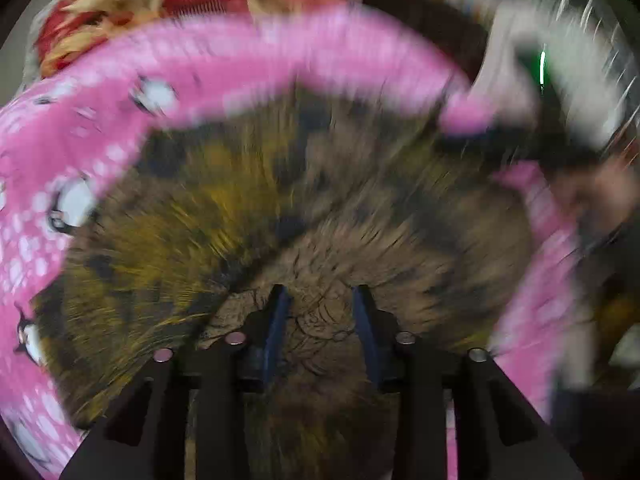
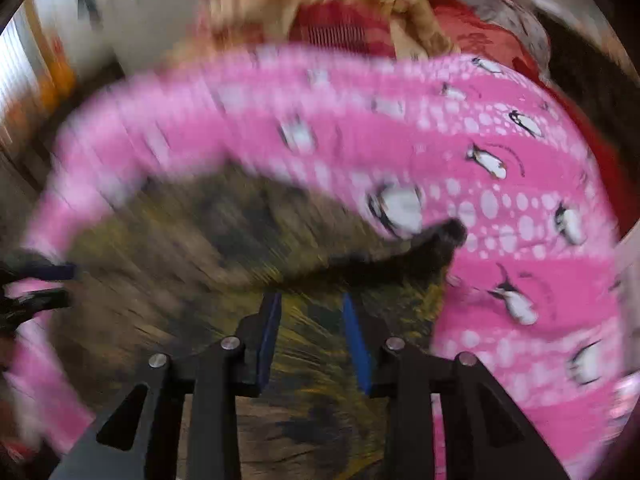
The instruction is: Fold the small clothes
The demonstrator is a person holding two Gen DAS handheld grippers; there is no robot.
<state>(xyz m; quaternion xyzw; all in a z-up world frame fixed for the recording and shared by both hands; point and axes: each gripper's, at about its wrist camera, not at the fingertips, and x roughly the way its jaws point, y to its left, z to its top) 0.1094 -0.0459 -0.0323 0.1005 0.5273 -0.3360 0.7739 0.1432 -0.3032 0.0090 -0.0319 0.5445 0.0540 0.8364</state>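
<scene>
While both views are smeared by motion, the layout still reads: the pink penguin-print garment (image 2: pixel 520 184) lies in a long curved band over a mottled brown-and-yellow furry surface (image 1: pixel 320 208), which may be a blanket or rug; I cannot tell which. From the right gripper (image 2: pixel 312 320) the broad body of the cloth spreads to its right and ahead, with a narrower strip arcing across the far side toward the left. From the left gripper (image 1: pixel 322 312) the same cloth sweeps round its left side and over the top, and a thin strip runs down its right. Both grippers point steeply down at bare fur with nothing between the blue pads; each stands partly open, the gap moderate. Judging by this, the right one sits nearer the bulk of the garment, so the next grasp probably falls to its right-hand edge. Behind lies a red and gold patterned cloth (image 2: pixel 352 28).
</scene>
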